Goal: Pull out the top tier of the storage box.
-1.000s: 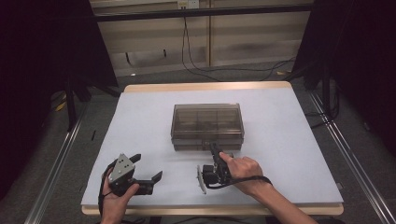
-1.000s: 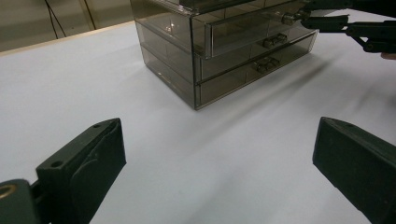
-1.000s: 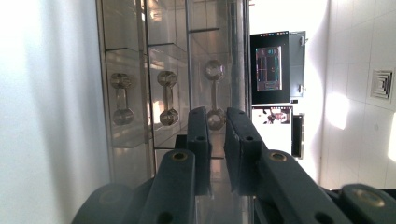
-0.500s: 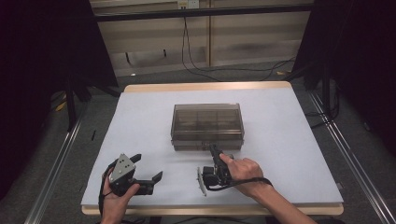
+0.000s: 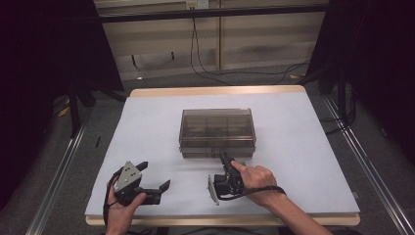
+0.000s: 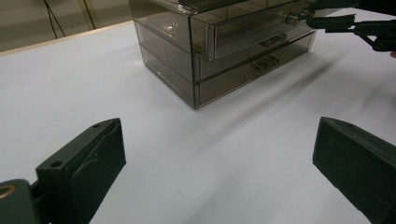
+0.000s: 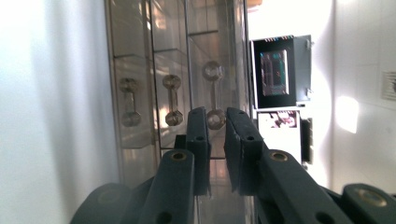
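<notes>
Room around box
Drawer box [image 5: 216, 132] sat mid table [image 5: 303, 147]; bare mat left, right & far; right gripper [image 5: 225, 159] blocked near front.

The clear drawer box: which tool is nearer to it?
Right. The right tool is at the drawer box, jaws around the top drawer's handle. The left tool sits well apart, near the table's front edge.

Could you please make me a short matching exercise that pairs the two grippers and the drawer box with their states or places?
Things:
1. left gripper
2. right gripper
3. clear drawer box
4. top drawer handle

States or places:
A. standing mid-table
B. jaws wide apart, nothing between them
C. pinched between black jaws
D. jaws nearly closed at the box front

Pairs: 1-B, 2-D, 3-A, 4-C
</notes>
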A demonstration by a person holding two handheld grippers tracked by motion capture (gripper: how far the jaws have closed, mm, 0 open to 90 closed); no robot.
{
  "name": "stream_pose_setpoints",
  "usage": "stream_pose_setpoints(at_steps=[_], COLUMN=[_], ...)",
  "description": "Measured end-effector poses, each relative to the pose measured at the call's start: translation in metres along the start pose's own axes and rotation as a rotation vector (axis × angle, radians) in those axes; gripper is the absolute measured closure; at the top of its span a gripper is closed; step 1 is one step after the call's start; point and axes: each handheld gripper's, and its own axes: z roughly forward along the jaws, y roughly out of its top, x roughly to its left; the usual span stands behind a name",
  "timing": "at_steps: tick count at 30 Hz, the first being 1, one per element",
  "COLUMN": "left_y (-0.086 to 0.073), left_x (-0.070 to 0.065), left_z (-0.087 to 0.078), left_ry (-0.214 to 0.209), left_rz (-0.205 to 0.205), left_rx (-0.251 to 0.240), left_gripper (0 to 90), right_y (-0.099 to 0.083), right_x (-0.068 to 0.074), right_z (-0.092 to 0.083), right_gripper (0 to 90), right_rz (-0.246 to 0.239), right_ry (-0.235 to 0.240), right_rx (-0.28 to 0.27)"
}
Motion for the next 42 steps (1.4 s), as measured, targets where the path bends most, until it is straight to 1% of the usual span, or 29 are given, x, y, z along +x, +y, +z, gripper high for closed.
stream_pose_setpoints(at_steps=[1, 2, 3, 4, 6, 7, 8, 9, 10, 11, 12, 13, 14, 15, 16, 17, 19, 21, 23, 24, 26, 27, 28, 30, 32, 35, 36, 39, 42], left_y=[0.000, 0.000, 0.000, 0.000, 0.000, 0.000, 0.000, 0.000, 0.000, 0.000, 0.000, 0.000, 0.000, 0.000, 0.000, 0.000, -0.001, -0.001, -0.002, -0.002, -0.002, -0.003, -0.003, -0.003, -0.003, -0.003, -0.003, -0.003, -0.003], left_x=[0.000, 0.000, 0.000, 0.000, 0.000, 0.000, 0.000, 0.000, 0.000, 0.000, 0.001, 0.001, 0.000, 0.000, 0.000, 0.000, 0.000, 0.000, 0.000, 0.000, 0.000, 0.000, 0.000, 0.000, 0.000, -0.001, -0.001, 0.000, 0.000], left_z=[0.000, 0.000, 0.000, 0.000, 0.000, 0.000, 0.000, 0.000, 0.000, 0.000, 0.001, 0.001, 0.001, 0.001, 0.001, 0.001, 0.000, -0.001, -0.002, -0.002, -0.003, -0.004, -0.004, -0.004, -0.004, -0.003, -0.003, -0.003, -0.003], left_ry=[0.000, 0.000, -0.002, -0.003, -0.001, 0.000, 0.001, -0.003, -0.004, -0.004, -0.007, -0.007, -0.007, -0.005, -0.001, 0.000, 0.001, -0.003, 0.002, 0.002, 0.008, 0.000, 0.001, 0.002, 0.003, 0.003, 0.001, 0.003, 0.002], left_rz=[0.000, -0.001, -0.003, -0.002, -0.002, 0.001, 0.003, 0.000, -0.002, -0.002, -0.004, -0.004, -0.003, -0.001, -0.001, -0.001, 0.001, -0.006, 0.000, 0.000, -0.004, -0.008, -0.007, -0.005, -0.007, -0.010, -0.008, -0.009, -0.005], left_rx=[0.000, 0.001, -0.001, -0.001, 0.001, 0.001, 0.003, -0.002, -0.002, -0.002, -0.002, -0.002, -0.002, 0.001, 0.003, 0.003, 0.005, 0.002, 0.005, 0.005, 0.001, 0.000, 0.001, 0.003, 0.004, 0.003, 0.003, 0.004, 0.004], left_gripper=[2.4, 2.4, 2.5, 2.4, 2.4, 2.4, 2.4, 2.4, 2.4, 2.4, 2.5, 2.4, 2.4, 2.4, 2.4, 2.5, 2.4, 2.5, 2.4, 2.4, 2.4, 2.4, 2.4, 2.4, 2.4, 2.4, 2.4, 2.4, 2.4], right_y=[0.000, -0.001, -0.003, -0.004, -0.007, -0.009, -0.009, -0.012, -0.014, -0.014, -0.018, -0.018, -0.023, -0.025, -0.029, -0.032, -0.039, -0.044, -0.051, -0.054, -0.061, -0.065, -0.068, -0.076, -0.084, -0.091, -0.095, -0.099, -0.101], right_x=[0.000, -0.002, -0.007, -0.010, -0.015, -0.019, -0.019, -0.024, -0.028, -0.028, -0.037, -0.037, -0.044, -0.048, -0.053, -0.057, -0.066, -0.073, -0.082, -0.085, -0.093, -0.097, -0.100, -0.106, -0.110, -0.115, -0.117, -0.118, -0.118], right_z=[0.000, -0.002, -0.004, -0.004, -0.004, -0.004, -0.004, -0.005, -0.006, -0.006, -0.006, -0.006, -0.005, -0.004, -0.002, -0.002, 0.001, 0.004, 0.008, 0.010, 0.015, 0.018, 0.020, 0.024, 0.028, 0.031, 0.034, 0.039, 0.043], right_gripper=[81.3, 80.5, 78.0, 77.1, 75.6, 73.7, 73.7, 72.1, 70.3, 70.3, 67.8, 67.8, 65.1, 65.3, 64.9, 63.3, 60.9, 57.6, 57.3, 57.1, 59.6, 60.8, 61.7, 63.0, 63.2, 63.7, 64.4, 65.0, 68.3], right_rz=[0.000, 0.010, 0.057, 0.072, 0.135, 0.181, 0.181, 0.234, 0.270, 0.270, 0.343, 0.343, 0.396, 0.442, 0.461, 0.496, 0.562, 0.621, 0.679, 0.707, 0.758, 0.779, 0.797, 0.826, 0.847, 0.860, 0.872, 0.861, 0.855], right_ry=[0.000, 0.015, 0.046, 0.075, 0.117, 0.158, 0.158, 0.189, 0.217, 0.217, 0.285, 0.285, 0.334, 0.373, 0.419, 0.438, 0.512, 0.561, 0.627, 0.645, 0.690, 0.717, 0.755, 0.797, 0.821, 0.830, 0.853, 0.895, 0.916], right_rx=[0.000, -0.018, -0.026, -0.043, -0.057, -0.073, -0.073, -0.101, -0.114, -0.114, -0.146, -0.146, -0.179, -0.197, -0.219, -0.234, -0.259, -0.270, -0.281, -0.283, -0.288, -0.287, -0.291, -0.291, -0.287, -0.274, -0.269, -0.245, -0.230])
